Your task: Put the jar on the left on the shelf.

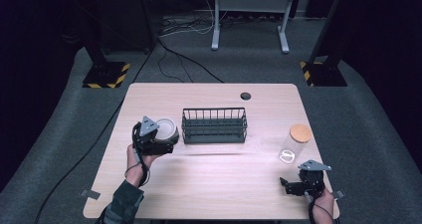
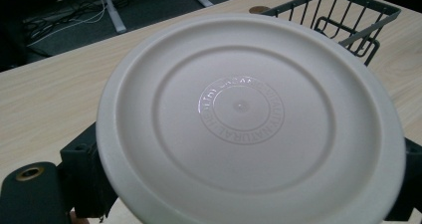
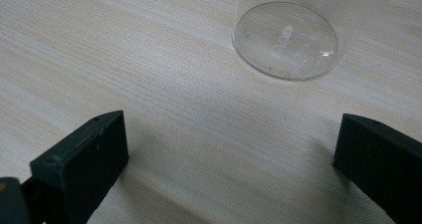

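Note:
A white round dish (image 1: 167,129) is held over the table's left side, just left of the wire basket (image 1: 214,126), with my left gripper (image 1: 164,138) shut on its rim. The left gripper view faces the dish (image 2: 239,104) bottom side on, with an embossed ring of letters at its centre and a black jaw at each lower edge. A clear glass jar (image 1: 293,143) with a wooden lid stands at the right. My right gripper (image 1: 293,184) rests low near the front right edge, open, and the jar's base (image 3: 286,40) lies a short way beyond its jaws.
The dark wire basket (image 2: 348,20) sits mid-table. The wooden table (image 1: 214,184) has a round cable hole (image 1: 245,96) near its far edge. Beyond it are floor cables, a metal frame and two stands with striped bases.

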`<act>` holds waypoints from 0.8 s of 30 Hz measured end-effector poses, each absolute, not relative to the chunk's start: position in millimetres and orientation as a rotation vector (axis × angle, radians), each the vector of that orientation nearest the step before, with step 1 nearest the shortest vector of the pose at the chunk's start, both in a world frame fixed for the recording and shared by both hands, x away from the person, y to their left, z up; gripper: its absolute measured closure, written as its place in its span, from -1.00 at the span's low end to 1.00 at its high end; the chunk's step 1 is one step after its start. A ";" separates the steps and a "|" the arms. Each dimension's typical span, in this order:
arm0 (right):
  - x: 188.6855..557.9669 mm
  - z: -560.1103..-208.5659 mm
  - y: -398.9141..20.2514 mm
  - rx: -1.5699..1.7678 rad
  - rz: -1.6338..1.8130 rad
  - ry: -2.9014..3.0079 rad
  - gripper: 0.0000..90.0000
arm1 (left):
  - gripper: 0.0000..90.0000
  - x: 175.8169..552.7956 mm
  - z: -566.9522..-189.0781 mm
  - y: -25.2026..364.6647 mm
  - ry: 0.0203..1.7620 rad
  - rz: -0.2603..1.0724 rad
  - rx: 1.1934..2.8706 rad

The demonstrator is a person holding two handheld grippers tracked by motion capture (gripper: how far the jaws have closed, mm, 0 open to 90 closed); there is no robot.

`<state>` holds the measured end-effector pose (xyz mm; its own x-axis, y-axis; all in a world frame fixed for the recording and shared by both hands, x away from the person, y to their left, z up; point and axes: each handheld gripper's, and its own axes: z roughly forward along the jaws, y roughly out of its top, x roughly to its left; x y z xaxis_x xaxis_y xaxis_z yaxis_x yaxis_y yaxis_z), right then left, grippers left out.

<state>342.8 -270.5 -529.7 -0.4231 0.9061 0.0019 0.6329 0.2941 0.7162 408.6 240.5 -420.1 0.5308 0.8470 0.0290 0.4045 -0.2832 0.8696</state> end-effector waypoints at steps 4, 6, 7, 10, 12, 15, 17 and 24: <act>342.8 -529.7 -270.5 1.378 0.914 2.163 -1.00 | -0.78 410.1 -416.2 237.4 1.015 0.633 1.896; 342.8 -529.7 -270.5 1.378 0.914 2.163 -1.00 | -0.78 410.7 -414.5 236.2 1.009 0.636 1.898; 342.8 -529.7 -270.5 1.378 0.914 2.163 -1.00 | -0.78 411.3 -413.4 235.3 1.006 0.636 1.897; 342.8 -529.7 -270.5 1.382 0.913 2.159 -1.00 | -0.78 413.1 -411.6 233.7 1.004 0.637 1.898; 342.9 -529.7 -270.5 1.382 0.914 2.159 -1.00 | -0.78 414.5 -410.3 232.8 1.002 0.635 1.896; 342.8 -529.7 -270.5 1.382 0.913 2.159 -1.00 | -0.78 416.4 -408.7 231.2 1.000 0.636 1.894; 342.8 -529.7 -270.5 1.382 0.913 2.159 -1.00 | -0.78 417.9 -407.5 230.3 1.001 0.632 1.891; 342.8 -529.7 -270.6 1.384 0.914 2.159 -1.00 | -0.78 423.1 -403.7 225.0 0.998 0.630 1.895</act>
<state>342.8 -270.6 -529.7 -0.4188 0.9081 0.0038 0.6348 0.2898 0.7163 423.1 225.0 -403.7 0.5490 0.8351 0.0337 0.3899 -0.2916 0.8735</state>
